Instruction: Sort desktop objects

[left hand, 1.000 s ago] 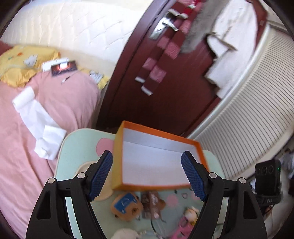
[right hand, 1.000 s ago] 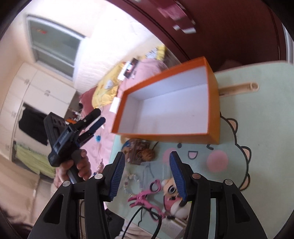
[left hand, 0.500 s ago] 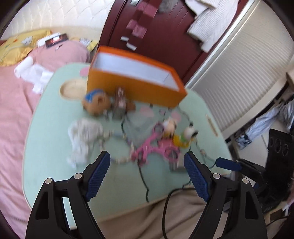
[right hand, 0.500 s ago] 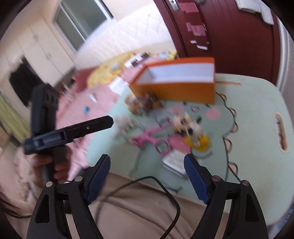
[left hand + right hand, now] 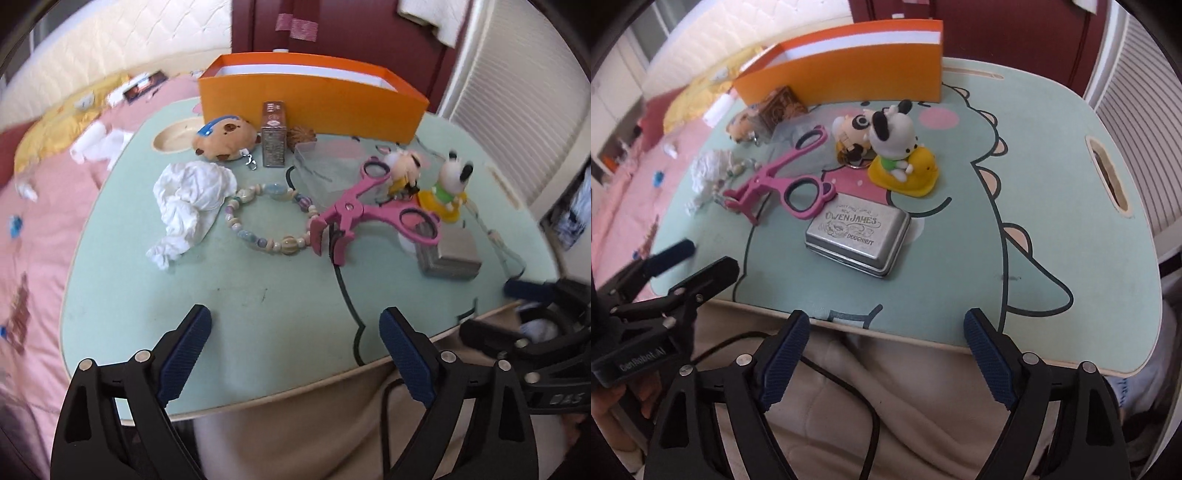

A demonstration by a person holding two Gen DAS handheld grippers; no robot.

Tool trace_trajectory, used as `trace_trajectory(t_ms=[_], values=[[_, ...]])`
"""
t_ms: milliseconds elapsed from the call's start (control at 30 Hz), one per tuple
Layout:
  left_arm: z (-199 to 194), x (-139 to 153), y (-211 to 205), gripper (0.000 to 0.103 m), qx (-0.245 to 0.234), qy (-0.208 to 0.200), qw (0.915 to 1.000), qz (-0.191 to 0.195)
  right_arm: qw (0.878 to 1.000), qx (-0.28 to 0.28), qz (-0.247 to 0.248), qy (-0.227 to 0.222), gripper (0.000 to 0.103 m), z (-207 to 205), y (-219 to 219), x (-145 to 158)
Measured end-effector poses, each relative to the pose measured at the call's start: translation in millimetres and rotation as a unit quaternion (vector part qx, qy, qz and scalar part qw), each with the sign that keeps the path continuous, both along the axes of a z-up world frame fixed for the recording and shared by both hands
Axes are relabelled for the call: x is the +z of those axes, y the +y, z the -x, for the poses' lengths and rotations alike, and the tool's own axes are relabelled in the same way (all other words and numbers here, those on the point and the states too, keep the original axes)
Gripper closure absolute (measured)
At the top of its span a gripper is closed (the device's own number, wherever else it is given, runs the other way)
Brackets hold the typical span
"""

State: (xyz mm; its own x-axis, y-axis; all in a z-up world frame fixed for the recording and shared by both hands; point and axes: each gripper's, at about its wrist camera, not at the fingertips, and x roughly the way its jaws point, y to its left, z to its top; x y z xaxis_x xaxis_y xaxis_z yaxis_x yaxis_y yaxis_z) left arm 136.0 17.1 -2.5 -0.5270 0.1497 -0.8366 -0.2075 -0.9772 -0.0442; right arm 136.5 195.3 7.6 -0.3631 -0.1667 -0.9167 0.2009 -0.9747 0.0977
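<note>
over the near edge of the mint-green surface [image 5: 258, 325], the left tool [image 5: 295, 354] hangs with jaws opening and nothing between them. the right tool [image 5: 882, 354] hovers alongside, jaws also opening, empty. beyond them lie a silver tin [image 5: 857, 236], pink scissors [image 5: 369, 210], a bead bracelet [image 5: 266, 218], crumpled white tissue [image 5: 192, 199], two small figurines [image 5: 886, 140] and a brown plush [image 5: 225, 138]. farthest back stands the orange box [image 5: 310, 99], with a small patterned box [image 5: 274, 134] just before it.

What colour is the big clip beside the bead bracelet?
Pink clip, clearest in the left wrist view.
</note>
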Motion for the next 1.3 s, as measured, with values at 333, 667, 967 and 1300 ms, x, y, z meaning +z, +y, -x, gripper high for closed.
trace_trajectory(t_ms=[333,667,967,1300], values=[[-5,-2,2,0.000,-0.013,0.011,0.9998,0.014,1.000,0.006,0.009,0.002,0.012,-4,12,-1],[-3,-2,2,0.000,-0.014,0.012,0.9997,0.014,1.000,0.009,0.019,-0.001,0.008,0,5,-5],[-3,-3,2,0.000,-0.015,0.011,0.9997,0.015,1.000,0.007,0.023,-0.004,0.007,0,6,-5],[-2,-4,2,0.000,-0.018,0.011,0.9997,0.015,1.000,0.008,0.024,-0.009,0.007,-1,5,-5]])
